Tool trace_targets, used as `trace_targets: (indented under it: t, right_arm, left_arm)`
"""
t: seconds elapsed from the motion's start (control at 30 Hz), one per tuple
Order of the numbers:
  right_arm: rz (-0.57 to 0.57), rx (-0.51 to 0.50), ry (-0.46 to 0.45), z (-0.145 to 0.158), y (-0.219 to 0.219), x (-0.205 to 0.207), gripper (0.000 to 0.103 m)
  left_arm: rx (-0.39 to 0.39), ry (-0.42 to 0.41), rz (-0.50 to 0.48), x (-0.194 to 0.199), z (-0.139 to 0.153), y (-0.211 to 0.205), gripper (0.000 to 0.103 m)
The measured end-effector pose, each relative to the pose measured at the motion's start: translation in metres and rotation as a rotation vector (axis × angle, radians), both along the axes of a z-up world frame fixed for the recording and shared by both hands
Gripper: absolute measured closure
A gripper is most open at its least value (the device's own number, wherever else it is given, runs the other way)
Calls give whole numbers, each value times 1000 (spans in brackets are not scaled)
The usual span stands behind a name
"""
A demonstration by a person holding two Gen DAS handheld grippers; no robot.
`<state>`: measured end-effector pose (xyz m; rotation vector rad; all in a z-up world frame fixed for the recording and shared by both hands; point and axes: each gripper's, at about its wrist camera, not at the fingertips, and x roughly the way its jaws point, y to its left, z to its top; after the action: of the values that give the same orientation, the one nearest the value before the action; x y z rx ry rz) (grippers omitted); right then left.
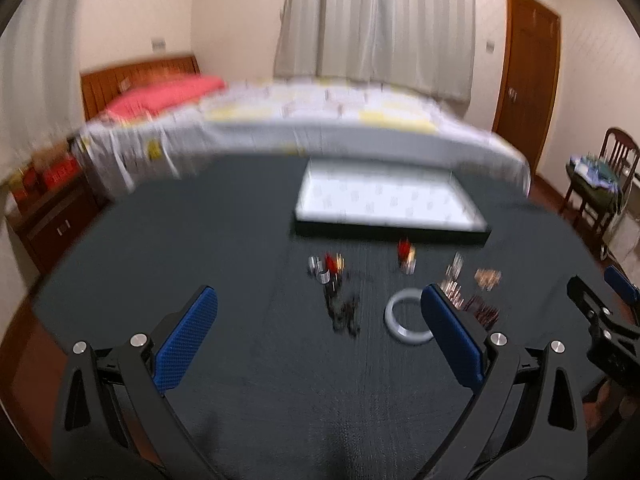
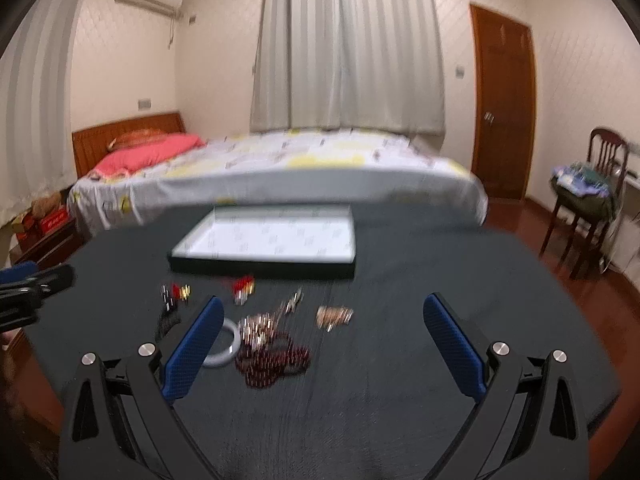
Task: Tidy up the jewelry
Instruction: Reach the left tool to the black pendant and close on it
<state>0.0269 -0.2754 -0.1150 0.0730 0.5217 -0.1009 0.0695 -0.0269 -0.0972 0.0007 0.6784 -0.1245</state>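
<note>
Jewelry lies scattered on a dark table (image 1: pixel 240 240), all of it blurred. A pale bangle (image 1: pixel 404 318) (image 2: pixel 230 346) lies beside a dark red bead string (image 2: pixel 276 358) (image 1: pixel 482 312). A black bead string (image 1: pixel 342 312), small red and silver pieces (image 1: pixel 326 266) (image 2: pixel 244 288) and a pinkish chain (image 2: pixel 334 316) lie nearer a white-lined black tray (image 1: pixel 384 204) (image 2: pixel 272 240). My left gripper (image 1: pixel 320 320) hangs open in front of the pieces, with its right finger over the bangle's edge. My right gripper (image 2: pixel 324 328) is open too, and nothing sits between its fingers.
A bed (image 1: pixel 304 120) stands just beyond the table's far edge. A wooden chair (image 2: pixel 588 196) with clothes on it is at the right, by a brown door (image 2: pixel 504 120). The other gripper shows at each view's side edge (image 1: pixel 600 320) (image 2: pixel 28 284).
</note>
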Motion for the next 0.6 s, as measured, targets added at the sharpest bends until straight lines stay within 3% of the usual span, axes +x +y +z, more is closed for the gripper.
trace_targets:
  t: [0.1,0.23,0.3,0.37,0.6]
  right_arm:
    - [18,-3,49,-20,3,14,5]
    - [28,25,87,-35,-3,28,6]
    - [28,40,96,-38,-7,31,7]
    - [27,55,114,-43,-11,40,7]
    - [29,58,132,-53,-14,57,7]
  left_arm:
    - [-14,56,4,27,-26,-3,4]
    - [58,54,11,63,-48,-14,4]
    - [75,69,2,81,-55,-20,11]
    - [72,101,3,94,-64,-20,26]
    - [101,160,0,114,-90,-24,27]
